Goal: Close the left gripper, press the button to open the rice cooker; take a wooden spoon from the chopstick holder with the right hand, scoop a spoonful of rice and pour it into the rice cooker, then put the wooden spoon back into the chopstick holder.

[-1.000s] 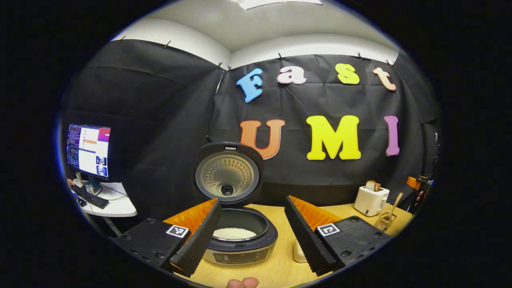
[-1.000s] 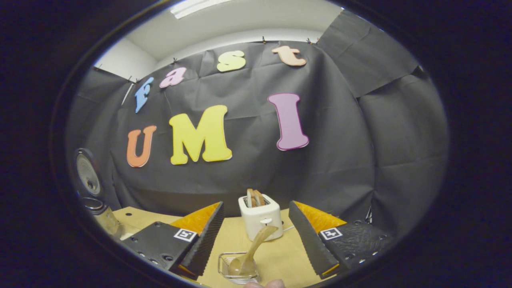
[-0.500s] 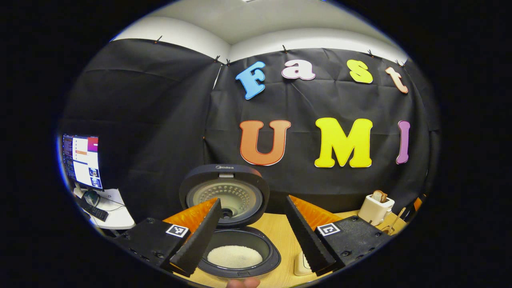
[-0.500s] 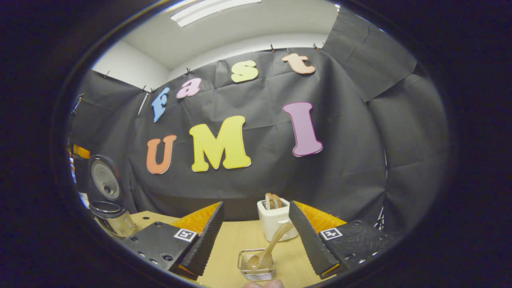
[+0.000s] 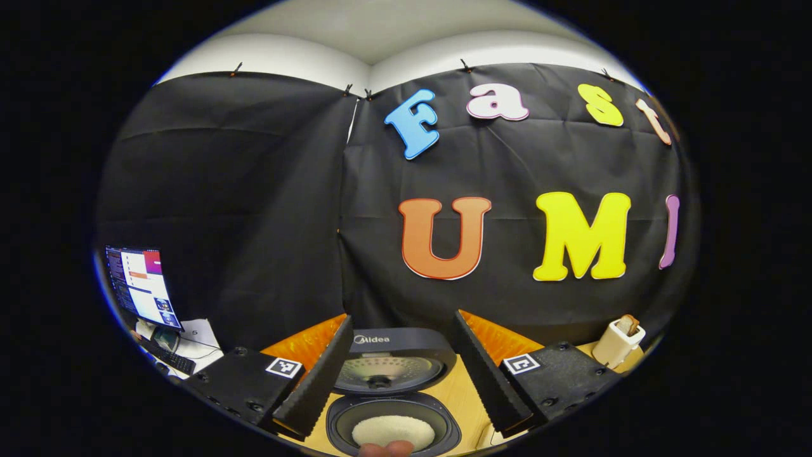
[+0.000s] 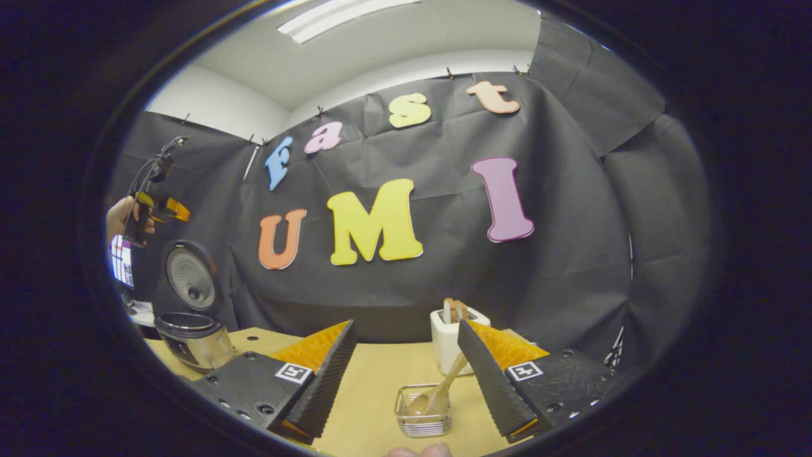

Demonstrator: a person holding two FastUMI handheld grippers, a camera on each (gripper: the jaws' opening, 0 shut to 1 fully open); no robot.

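Note:
The rice cooker (image 5: 393, 412) stands with its lid (image 5: 388, 365) raised and white rice (image 5: 393, 431) in its pot. My left gripper (image 5: 406, 420) hangs open above it, the pot showing between the fingers. In the right gripper view the cooker (image 6: 193, 339) sits far left on the table, lid (image 6: 189, 276) up, and a hand holds the left gripper (image 6: 152, 206) high above it. The wooden spoon (image 6: 447, 384) leans in the wire chopstick holder (image 6: 423, 417). My right gripper (image 6: 406, 431) is open, just short of the holder, touching nothing.
A white toaster (image 6: 449, 330) with bread stands behind the holder on the wooden table (image 6: 374, 381); it is also at the right edge as the toaster (image 5: 618, 343). A lit monitor (image 5: 139, 285) and keyboard sit on a side desk at left.
My left gripper has risen and moved in over the cooker, which dropped low in its view. My right gripper has drawn back from the holder; the spoon stays in it.

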